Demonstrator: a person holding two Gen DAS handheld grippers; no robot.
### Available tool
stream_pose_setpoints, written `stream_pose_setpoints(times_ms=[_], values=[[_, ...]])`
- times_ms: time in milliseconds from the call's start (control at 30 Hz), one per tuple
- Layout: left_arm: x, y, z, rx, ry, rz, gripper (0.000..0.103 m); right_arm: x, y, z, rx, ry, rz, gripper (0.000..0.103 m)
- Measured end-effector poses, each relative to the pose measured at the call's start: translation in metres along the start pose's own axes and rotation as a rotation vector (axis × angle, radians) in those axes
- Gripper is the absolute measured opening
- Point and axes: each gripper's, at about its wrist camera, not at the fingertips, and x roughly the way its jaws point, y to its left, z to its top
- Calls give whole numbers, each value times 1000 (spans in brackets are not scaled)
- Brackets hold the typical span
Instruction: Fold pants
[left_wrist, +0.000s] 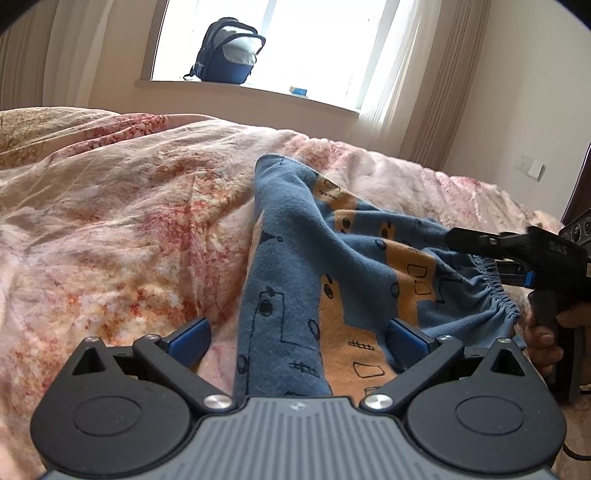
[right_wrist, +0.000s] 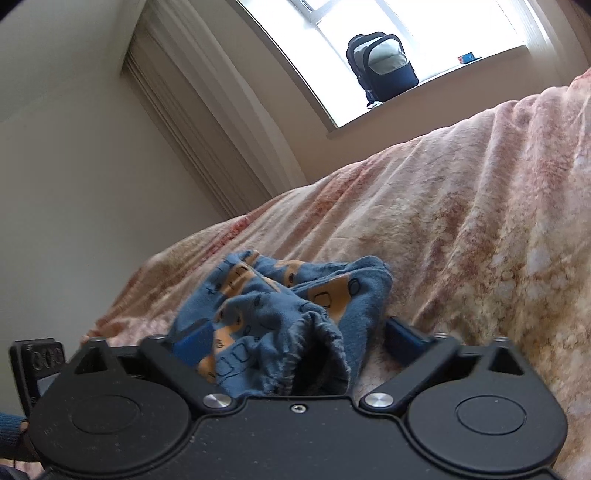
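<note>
Pants (left_wrist: 295, 258): one pair; two hand-held grippers, left (left_wrist: 297, 341), right (right_wrist: 299, 338), both agape.

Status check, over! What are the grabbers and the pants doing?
Left gripper open, astride pants. Right gripper open at waistband. Pants bunched on bed. Nothing blocking.

Pants (left_wrist: 295, 266) lie crumpled on the bed (left_wrist: 110, 206), in front of the window sill.

On the sill behind the bed stands a backpack (left_wrist: 229, 51), a small box (left_wrist: 298, 91) to its right. The left gripper (left_wrist: 299, 338) straddles the pants' near end; the right gripper (right_wrist: 299, 338) straddles the waistband at the pants' right.
</note>
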Motion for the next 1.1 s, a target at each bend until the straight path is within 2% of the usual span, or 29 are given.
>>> stream_pose_setpoints(times_ms=[33,100,167,300,367,500,633,867,1100], values=[[-2,-2,2,3,12,8,103,-1,-2,0,12,-5,-8,75],[-5,-5,3,-2,24,16,103,-4,-9,1,58,-17,0,56],[-10,-6,4,-15,34,7,103,-7,-17,1,112,-27,6,46],[-20,-3,3,-81,29,-21,94,-9,-21,1,135,-30,11,39],[-23,-1,5,-125,40,-7,86,-11,-21,1,131,-30,5,38],[-25,1,12,-185,64,8,85,-11,-21,0,137,-29,2,39],[-21,-7,16,-147,97,78,67,-9,-20,-1,128,-26,-9,39],[-24,-15,18,-118,107,119,53,0,-16,-3,121,-24,-24,38],[-25,-17,18,-105,110,129,51,1,-15,-3,119,-23,-24,38]])
